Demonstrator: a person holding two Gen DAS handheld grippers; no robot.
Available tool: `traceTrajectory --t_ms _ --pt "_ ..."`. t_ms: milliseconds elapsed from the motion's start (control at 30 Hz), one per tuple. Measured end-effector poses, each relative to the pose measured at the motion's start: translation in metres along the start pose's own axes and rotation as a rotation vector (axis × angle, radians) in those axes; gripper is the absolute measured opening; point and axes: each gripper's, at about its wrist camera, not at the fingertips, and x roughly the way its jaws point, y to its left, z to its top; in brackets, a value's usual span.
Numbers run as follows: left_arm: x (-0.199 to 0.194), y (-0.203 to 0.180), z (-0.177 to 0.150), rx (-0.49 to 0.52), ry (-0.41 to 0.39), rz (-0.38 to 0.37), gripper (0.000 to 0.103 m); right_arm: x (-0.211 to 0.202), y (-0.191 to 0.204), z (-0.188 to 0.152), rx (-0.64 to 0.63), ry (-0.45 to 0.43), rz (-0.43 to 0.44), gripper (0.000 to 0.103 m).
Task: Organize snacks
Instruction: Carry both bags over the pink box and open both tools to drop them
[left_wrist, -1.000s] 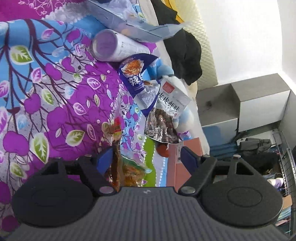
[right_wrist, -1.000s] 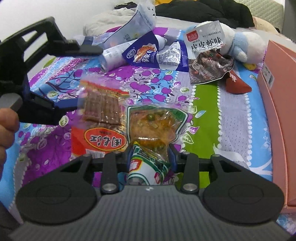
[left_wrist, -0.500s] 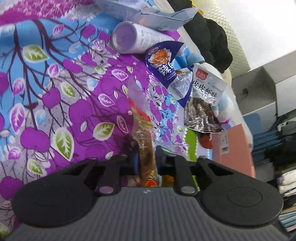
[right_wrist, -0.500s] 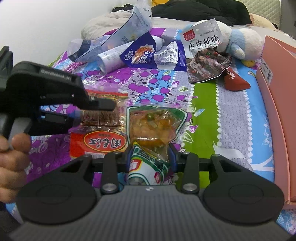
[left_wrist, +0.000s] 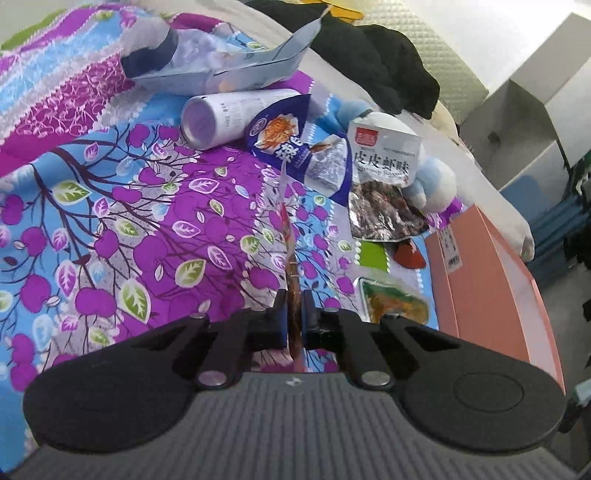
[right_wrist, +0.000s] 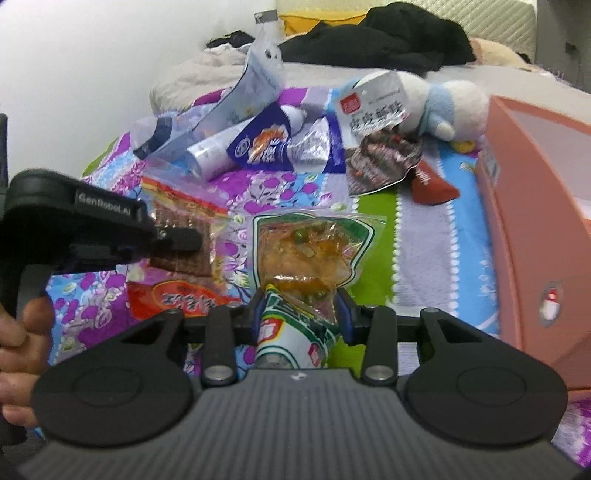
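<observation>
My left gripper (left_wrist: 293, 312) is shut on a flat red snack pack (left_wrist: 290, 258), seen edge-on; in the right wrist view this pack (right_wrist: 181, 258) is lifted off the bed by the left gripper (right_wrist: 183, 240). My right gripper (right_wrist: 301, 314) is shut on a green-and-white pickle snack pack (right_wrist: 310, 266), also seen low right in the left wrist view (left_wrist: 393, 301). A blue snack bag (right_wrist: 273, 144), a white shrimp-flavour bag (right_wrist: 376, 140) and a small red sachet (right_wrist: 430, 184) lie farther back on the bed.
A pink box (right_wrist: 535, 229) stands open at the right edge of the bed. A white tube (left_wrist: 229, 116), a pale blue pouch (left_wrist: 229, 70), a plush toy (right_wrist: 450, 107) and black clothes (right_wrist: 380, 48) lie at the back. The floral bedspread (left_wrist: 110, 221) spreads left.
My left gripper closed on the red snack pack and lifted it, tilting it up off the bedspread. The right gripper kept holding the green pack and barely moved.
</observation>
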Motion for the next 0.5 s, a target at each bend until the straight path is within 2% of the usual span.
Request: traceTrajectory --t_ms 500 --pt "-0.074 -0.047 -0.031 0.096 -0.002 -0.019 0.007 -0.079 -0.006 -0.003 0.064 -0.058 -0.056 0.041"
